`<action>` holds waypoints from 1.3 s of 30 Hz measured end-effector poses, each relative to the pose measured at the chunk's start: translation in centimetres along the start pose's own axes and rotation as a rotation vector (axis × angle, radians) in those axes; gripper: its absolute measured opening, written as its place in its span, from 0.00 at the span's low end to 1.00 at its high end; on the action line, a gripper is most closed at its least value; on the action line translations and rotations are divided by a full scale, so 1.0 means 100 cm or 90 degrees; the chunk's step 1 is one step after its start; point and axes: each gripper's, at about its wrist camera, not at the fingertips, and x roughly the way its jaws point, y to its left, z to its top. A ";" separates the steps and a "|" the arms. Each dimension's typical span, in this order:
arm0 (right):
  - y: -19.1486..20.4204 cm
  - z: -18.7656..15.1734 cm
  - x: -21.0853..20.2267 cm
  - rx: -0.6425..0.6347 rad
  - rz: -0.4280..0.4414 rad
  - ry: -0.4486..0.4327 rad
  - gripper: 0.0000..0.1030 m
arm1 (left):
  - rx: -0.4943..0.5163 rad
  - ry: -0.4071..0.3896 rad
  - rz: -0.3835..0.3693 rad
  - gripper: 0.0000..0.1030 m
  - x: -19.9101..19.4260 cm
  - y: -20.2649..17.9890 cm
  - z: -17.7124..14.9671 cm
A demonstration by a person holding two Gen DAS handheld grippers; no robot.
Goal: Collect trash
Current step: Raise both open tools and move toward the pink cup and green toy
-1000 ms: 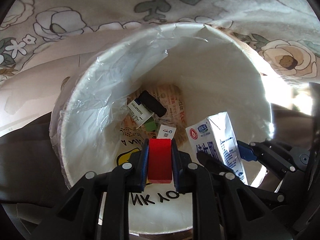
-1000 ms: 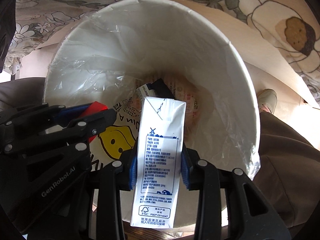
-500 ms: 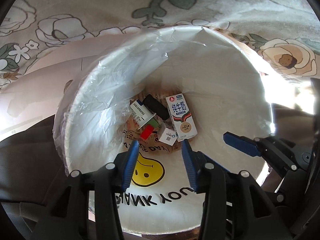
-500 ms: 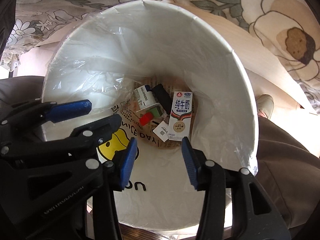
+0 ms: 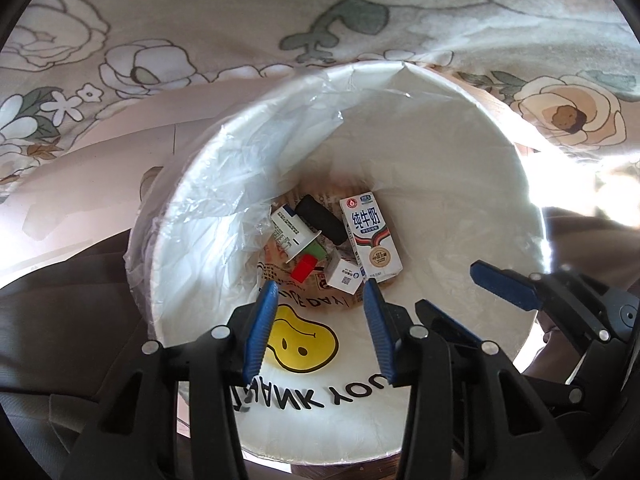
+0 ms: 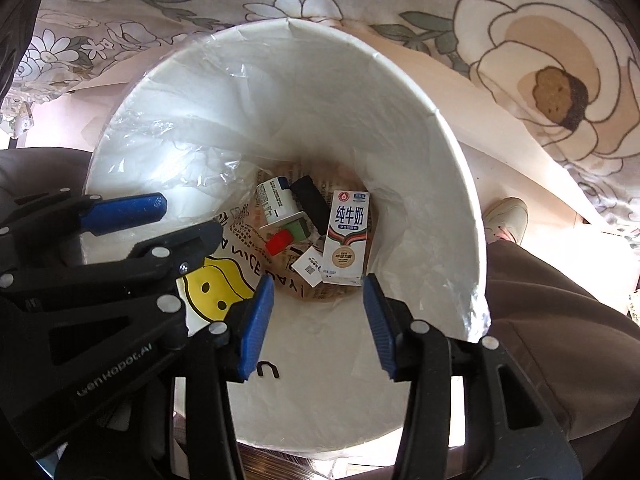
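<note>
- Floral-printed cloth (image 5: pixel 224 20) with pale roses and green leaves drapes behind and above a white round bin (image 5: pixel 472 152); a brown trouser leg (image 6: pixel 560 320) and a light shoe (image 6: pixel 506 216) show beside the bin in the right wrist view.
- Nothing lies between either tool and the bin mouth.
- Clear plastic liner (image 5: pixel 208 216) is folded over the bin's rim, and a white bag with a yellow smiley face (image 5: pixel 300 340) lies against the near inner wall.
- At the bottom lie a white-and-blue milk carton (image 5: pixel 370 236), flat and label up, a small red block (image 5: pixel 303 271), a small white box with a QR code (image 5: pixel 343 277), a white cylindrical bottle (image 5: pixel 290 232) and a black oblong object (image 5: pixel 322 218), all crowded together.
- Left gripper (image 5: pixel 320 320) hangs over the bin with jaws wide and nothing between them; right gripper (image 6: pixel 318 316) likewise, jaws wide and empty.
</note>
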 end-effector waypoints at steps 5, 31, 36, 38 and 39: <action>0.003 -0.009 -0.006 -0.009 -0.022 -0.015 0.48 | 0.002 -0.029 0.016 0.45 -0.013 0.000 -0.006; -0.021 -0.070 -0.186 -0.036 -0.023 -0.268 0.58 | 0.096 -0.375 0.023 0.70 -0.220 -0.026 -0.068; -0.033 -0.081 -0.236 -0.024 -0.022 -0.332 0.64 | 0.142 -0.426 -0.003 0.82 -0.259 -0.045 -0.070; -0.041 -0.085 -0.257 -0.019 -0.024 -0.355 0.66 | 0.152 -0.445 -0.002 0.84 -0.274 -0.049 -0.069; -0.044 -0.085 -0.268 -0.016 -0.026 -0.366 0.66 | 0.157 -0.458 -0.002 0.85 -0.283 -0.052 -0.069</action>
